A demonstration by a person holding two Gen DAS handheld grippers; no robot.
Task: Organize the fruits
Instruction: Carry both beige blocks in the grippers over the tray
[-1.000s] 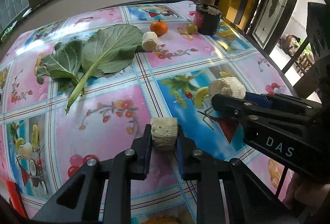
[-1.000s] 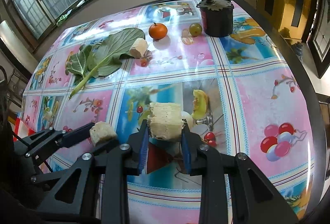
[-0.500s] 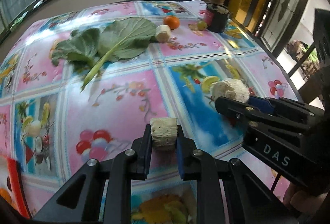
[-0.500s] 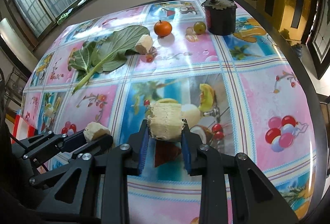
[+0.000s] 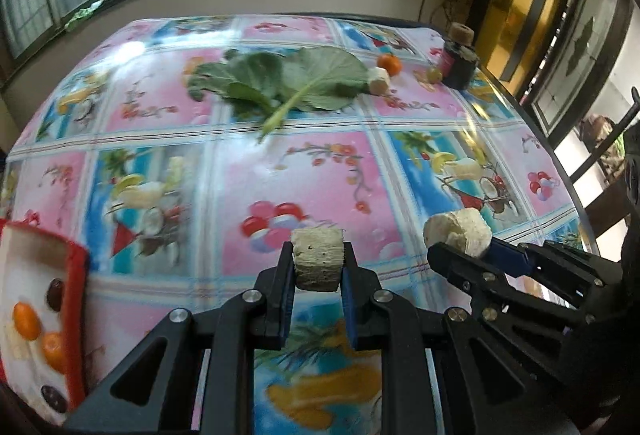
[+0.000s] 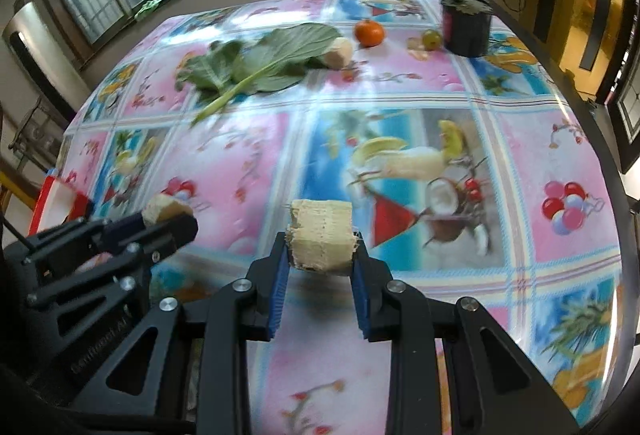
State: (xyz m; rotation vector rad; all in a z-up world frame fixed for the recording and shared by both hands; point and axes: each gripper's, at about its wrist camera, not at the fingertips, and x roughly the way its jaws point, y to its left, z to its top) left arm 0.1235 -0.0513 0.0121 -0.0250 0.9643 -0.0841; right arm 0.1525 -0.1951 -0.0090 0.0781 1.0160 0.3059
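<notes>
A pale fruit chunk (image 5: 318,259) sits clamped in the left hand-held gripper (image 5: 316,275); the right hand-held gripper (image 6: 320,267) grips a second chunk (image 6: 322,241). The red tray (image 5: 78,299) lies at the frame's lower left, nearer the left one, above the tabletop (image 5: 320,171).

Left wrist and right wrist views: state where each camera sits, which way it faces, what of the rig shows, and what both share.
Left wrist view: sits behind the left gripper, facing forward across the floral plastic tablecloth toward the windows; its black fingers clamp a pale fibrous sugarcane chunk; the right gripper shows at right; a red-rimmed tray at left.
Right wrist view: sits behind the right gripper, same heading; fingers clamp a larger cane chunk; the left gripper shows at left.
Shared: green leaf, orange tangerine, dark corked jar.
</notes>
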